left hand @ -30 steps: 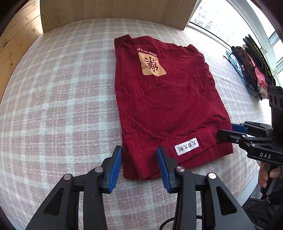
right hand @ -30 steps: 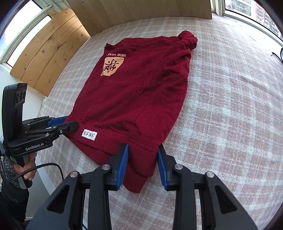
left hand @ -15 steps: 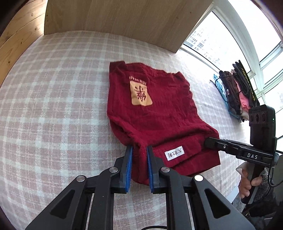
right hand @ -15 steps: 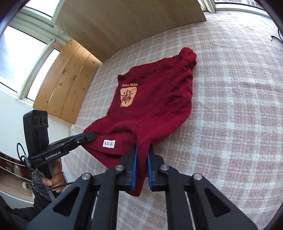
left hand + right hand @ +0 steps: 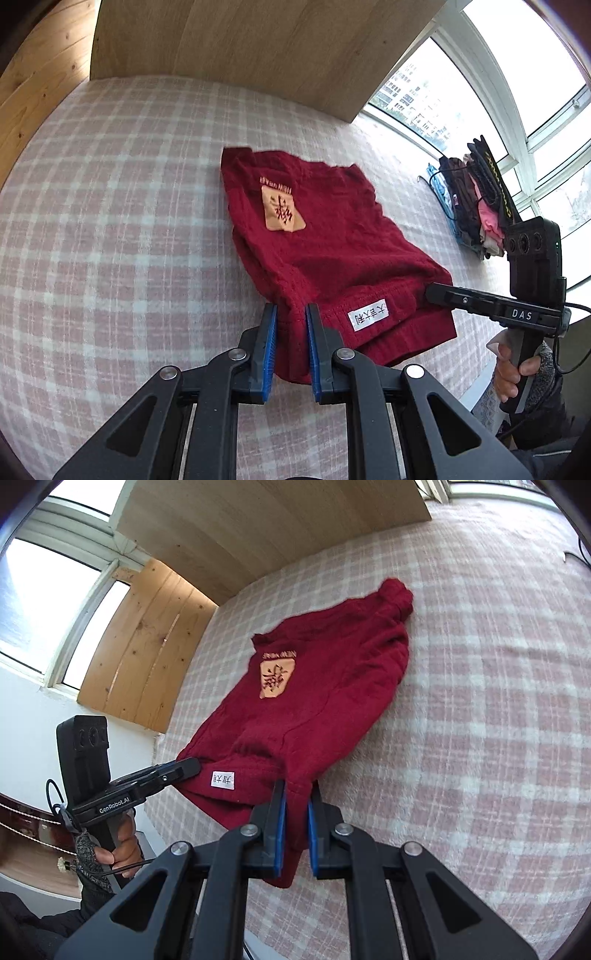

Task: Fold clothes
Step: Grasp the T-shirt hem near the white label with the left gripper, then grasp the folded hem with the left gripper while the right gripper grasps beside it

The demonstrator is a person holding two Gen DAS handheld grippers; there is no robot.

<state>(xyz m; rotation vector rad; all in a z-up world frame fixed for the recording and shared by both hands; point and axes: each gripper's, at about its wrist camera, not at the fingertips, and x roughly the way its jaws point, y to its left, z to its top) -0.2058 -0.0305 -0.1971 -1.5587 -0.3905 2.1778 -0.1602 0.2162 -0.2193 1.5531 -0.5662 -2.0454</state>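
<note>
While the red sweater (image 5: 325, 254) lies across the pink plaid bed cover (image 5: 122, 206), your left gripper (image 5: 290, 314) and right gripper (image 5: 297, 788) are each clenched on a corner of its near hem, lifting that edge off the cover.

A pink plaid bedcover (image 5: 110, 229) meets a wooden headboard (image 5: 258, 48) (pale grain), with bright daylit windows (image 5: 491, 85) beside.
</note>
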